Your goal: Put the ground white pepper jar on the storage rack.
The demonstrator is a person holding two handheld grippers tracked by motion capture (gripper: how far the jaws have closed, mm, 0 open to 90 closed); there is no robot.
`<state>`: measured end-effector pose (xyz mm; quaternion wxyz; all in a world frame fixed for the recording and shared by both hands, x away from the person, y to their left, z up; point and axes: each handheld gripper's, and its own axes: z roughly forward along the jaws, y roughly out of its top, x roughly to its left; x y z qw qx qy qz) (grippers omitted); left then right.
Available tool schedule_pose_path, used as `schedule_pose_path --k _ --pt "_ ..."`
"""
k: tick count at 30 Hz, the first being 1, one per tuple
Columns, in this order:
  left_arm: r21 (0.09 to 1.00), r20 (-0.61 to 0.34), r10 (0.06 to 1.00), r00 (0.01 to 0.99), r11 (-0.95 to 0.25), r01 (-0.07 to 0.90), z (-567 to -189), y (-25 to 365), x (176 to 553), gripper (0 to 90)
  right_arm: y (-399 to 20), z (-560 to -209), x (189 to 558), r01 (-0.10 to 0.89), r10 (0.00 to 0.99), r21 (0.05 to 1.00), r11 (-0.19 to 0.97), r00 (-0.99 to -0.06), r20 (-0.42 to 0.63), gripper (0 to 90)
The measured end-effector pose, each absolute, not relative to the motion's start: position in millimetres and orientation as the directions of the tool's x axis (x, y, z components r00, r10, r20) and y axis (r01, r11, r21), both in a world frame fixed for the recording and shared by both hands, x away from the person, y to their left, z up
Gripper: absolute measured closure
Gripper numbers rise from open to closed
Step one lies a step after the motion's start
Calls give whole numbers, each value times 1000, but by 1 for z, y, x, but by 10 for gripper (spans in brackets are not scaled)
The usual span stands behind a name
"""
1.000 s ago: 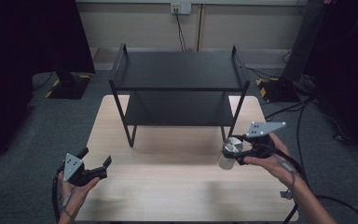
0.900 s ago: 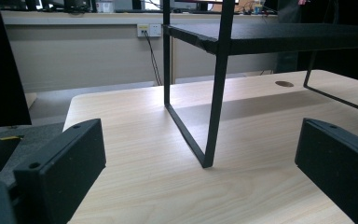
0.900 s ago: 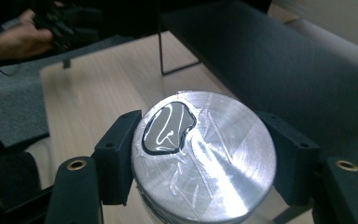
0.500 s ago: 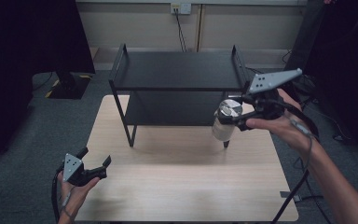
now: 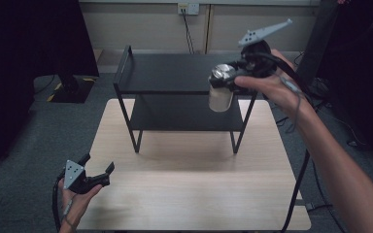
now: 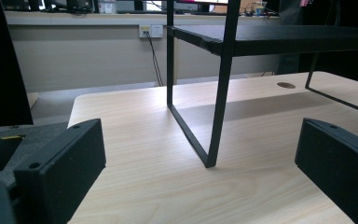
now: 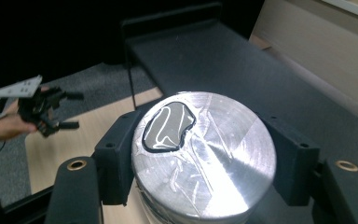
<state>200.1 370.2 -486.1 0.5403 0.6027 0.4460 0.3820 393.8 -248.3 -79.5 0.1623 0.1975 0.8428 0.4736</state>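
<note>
Now the right gripper, clamped on the can, hangs at the shelf's top front edge, likely to set it there, while the left gripper waits spread apart, well clear of the shelf.

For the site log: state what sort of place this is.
Probably a lab or office test space: a plain wooden table on grey carpet, a black metal shelf rack as a prop, and wall sockets with trailing cables.

Dim room, dark corners; glare on the can lid, soft shadows under the shelf
</note>
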Motion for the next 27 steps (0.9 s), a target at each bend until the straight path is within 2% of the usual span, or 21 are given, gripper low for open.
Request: schedule_pose_path --k 6,13,19,27 --pt "992 -25 951 309 -15 126 -486 371 199 8 -217 -64 422 182 518 864 470 -849 -103 362" --pt "992 -28 950 310 -12 125 -487 371 199 8 -185 -61 452 181 561 867 465 -817 -131 361" --pt "992 -26 951 308 -14 125 -487 373 199 8 -171 -73 480 220 599 870 441 -794 -103 361" --pt "991 -30 952 304 -10 130 -488 376 200 8 -167 -87 495 255 617 858 446 -782 -88 361"
